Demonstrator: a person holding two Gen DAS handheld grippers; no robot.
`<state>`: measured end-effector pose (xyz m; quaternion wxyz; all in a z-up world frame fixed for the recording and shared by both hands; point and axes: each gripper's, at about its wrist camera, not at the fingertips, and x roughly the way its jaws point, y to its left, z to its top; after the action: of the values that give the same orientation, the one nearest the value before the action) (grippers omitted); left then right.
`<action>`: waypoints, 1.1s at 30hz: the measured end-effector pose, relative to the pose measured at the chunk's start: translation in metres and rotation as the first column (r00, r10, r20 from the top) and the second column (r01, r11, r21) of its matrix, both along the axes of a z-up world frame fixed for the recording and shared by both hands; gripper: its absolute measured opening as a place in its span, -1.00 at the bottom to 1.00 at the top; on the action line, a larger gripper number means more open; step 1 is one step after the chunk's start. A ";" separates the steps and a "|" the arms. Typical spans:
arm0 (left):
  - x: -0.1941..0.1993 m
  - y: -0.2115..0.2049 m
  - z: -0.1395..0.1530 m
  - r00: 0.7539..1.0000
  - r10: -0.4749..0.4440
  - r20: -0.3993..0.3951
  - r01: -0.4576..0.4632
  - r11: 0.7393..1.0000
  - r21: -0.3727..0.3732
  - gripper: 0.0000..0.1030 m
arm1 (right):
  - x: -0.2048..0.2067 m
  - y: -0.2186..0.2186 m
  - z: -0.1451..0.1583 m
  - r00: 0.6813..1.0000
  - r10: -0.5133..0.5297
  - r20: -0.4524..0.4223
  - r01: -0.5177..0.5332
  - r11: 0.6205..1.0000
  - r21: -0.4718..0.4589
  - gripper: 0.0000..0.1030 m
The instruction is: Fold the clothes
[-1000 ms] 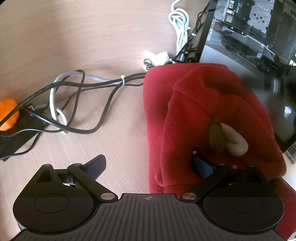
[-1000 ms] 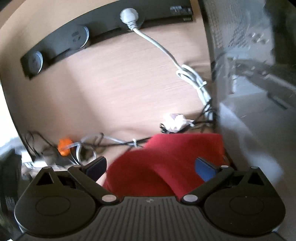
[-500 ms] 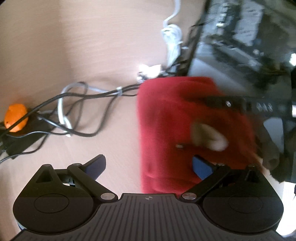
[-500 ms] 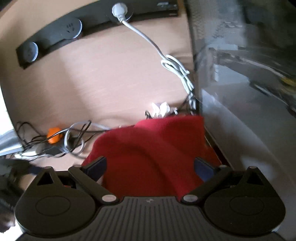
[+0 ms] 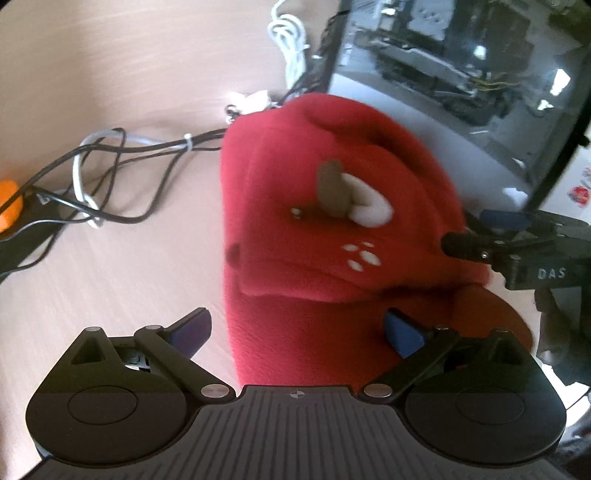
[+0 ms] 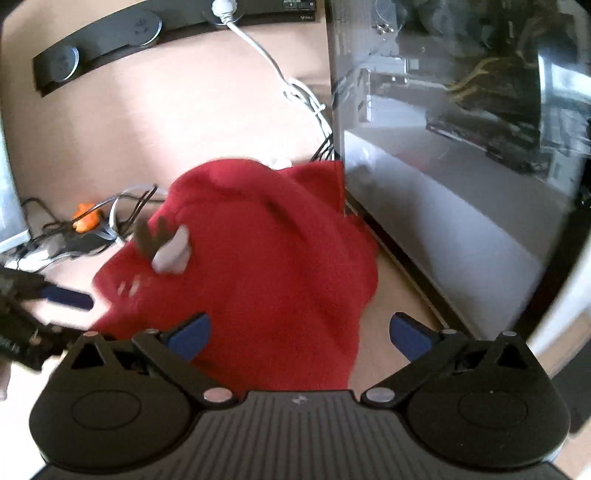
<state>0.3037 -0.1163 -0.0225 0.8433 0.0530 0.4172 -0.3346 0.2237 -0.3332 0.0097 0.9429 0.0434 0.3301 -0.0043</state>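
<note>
While both our grippers hover over the desk with jaws spread wide and nothing between them, the left gripper [image 5: 297, 330] sits at the near edge of a red fleece garment [image 5: 332, 221], and the right gripper [image 6: 299, 334] frames the same bunched cloth from the other side. We see the garment lying in a loose, folded heap on the light wooden desk [image 5: 110, 277], a brown-and-cream appliqué [image 5: 351, 195] and small white paw marks [image 5: 364, 254] facing up. Just left of it, we find a tangle of black and white cables [image 5: 96, 177] and an orange object [image 5: 9, 206]; just right, touching its far corner, stands a glass-sided computer case [image 6: 461, 147]. Beyond, a black power strip [image 6: 147, 33] lies along the desk's far edge.
</note>
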 end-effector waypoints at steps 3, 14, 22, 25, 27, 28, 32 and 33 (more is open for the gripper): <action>-0.007 -0.001 -0.007 1.000 -0.010 -0.001 0.010 1.000 0.023 0.97 | -0.009 0.010 -0.021 0.997 -0.026 -0.068 0.021 0.997 -0.074 1.00; 0.010 -0.014 -0.017 0.996 0.068 0.058 -0.072 0.994 0.086 0.99 | 0.043 0.024 -0.038 0.997 -0.052 -0.051 0.045 0.990 -0.130 1.00; 0.006 -0.002 -0.010 0.991 0.111 0.081 -0.118 0.989 0.092 0.99 | 0.005 0.000 -0.011 0.996 -0.087 -0.012 0.087 0.995 -0.052 1.00; -0.006 0.009 -0.003 0.990 0.120 0.067 -0.124 0.990 0.060 0.97 | -0.015 -0.004 0.006 0.994 -0.091 0.056 0.092 0.996 -0.017 1.00; -0.014 0.017 0.004 0.992 0.114 0.063 -0.115 0.993 0.021 0.97 | -0.015 0.000 0.004 0.996 -0.069 0.061 0.071 0.997 -0.024 1.00; -0.017 0.019 0.007 0.992 0.113 0.065 -0.113 0.994 0.005 0.97 | -0.015 0.002 0.004 0.996 -0.058 0.063 0.060 0.998 -0.027 1.00; -0.016 0.007 -0.004 0.986 0.146 0.080 -0.153 0.984 0.094 0.97 | -0.015 0.027 -0.026 0.999 0.013 -0.043 -0.019 0.989 -0.146 1.00; -0.017 0.004 -0.008 0.985 0.150 0.079 -0.158 0.981 0.109 0.97 | -0.016 0.033 -0.035 0.998 0.019 -0.063 -0.030 0.982 -0.185 1.00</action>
<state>0.2868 -0.1128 -0.0303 0.8764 0.0806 0.4088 -0.2415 0.2079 -0.3005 -0.0257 0.9323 -0.0488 0.3574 -0.0247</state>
